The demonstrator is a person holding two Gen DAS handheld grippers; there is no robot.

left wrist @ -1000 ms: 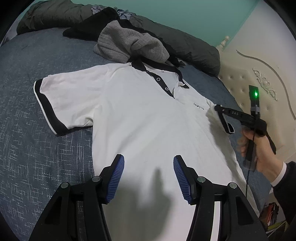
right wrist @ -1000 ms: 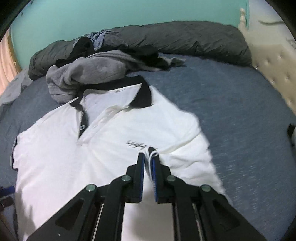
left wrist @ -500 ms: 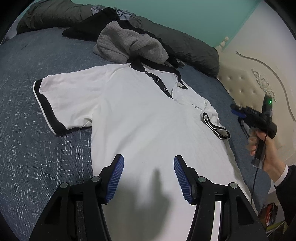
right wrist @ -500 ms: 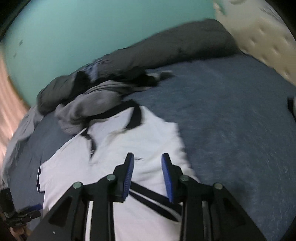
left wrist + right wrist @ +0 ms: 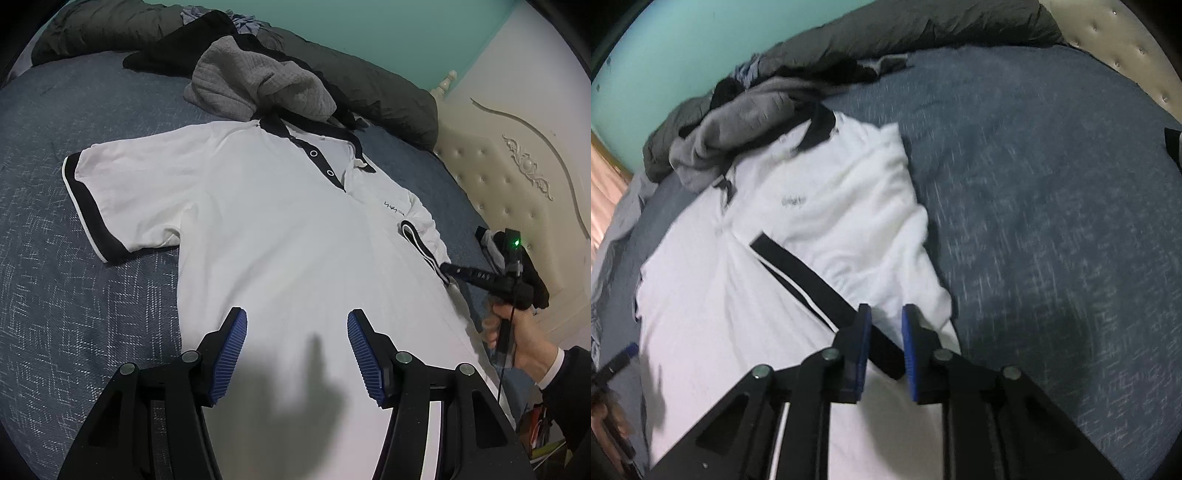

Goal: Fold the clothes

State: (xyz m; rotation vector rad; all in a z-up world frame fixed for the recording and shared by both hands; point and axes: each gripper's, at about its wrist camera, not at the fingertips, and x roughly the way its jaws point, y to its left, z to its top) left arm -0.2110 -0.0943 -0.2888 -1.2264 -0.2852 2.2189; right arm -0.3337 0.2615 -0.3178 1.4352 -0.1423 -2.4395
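A white polo shirt (image 5: 258,229) with black collar and cuffs lies face up on the bed. Its right sleeve (image 5: 421,236) is folded in over the chest, and the other sleeve (image 5: 96,206) lies spread out. My left gripper (image 5: 293,325) hovers open over the shirt's lower body with nothing between its pads. My right gripper (image 5: 886,314) is low at the folded sleeve, its jaws closing. The black cuff band (image 5: 798,273) runs in between them, with a gap still showing at the pads. The left wrist view shows the right gripper (image 5: 448,271) at the cuff's near end, held by a hand (image 5: 517,332).
A grey knit sweater (image 5: 251,85) and a black garment (image 5: 173,55) are piled just beyond the collar. A dark duvet (image 5: 369,92) lies along the far edge. The cream tufted headboard (image 5: 517,177) stands at the right. The blue-grey bedcover (image 5: 1052,184) spreads around the shirt.
My right gripper let go of the sleeve, which now lies folded on the chest. It swung out to the right, then dropped back to the cuff's near end. The left gripper has not moved.
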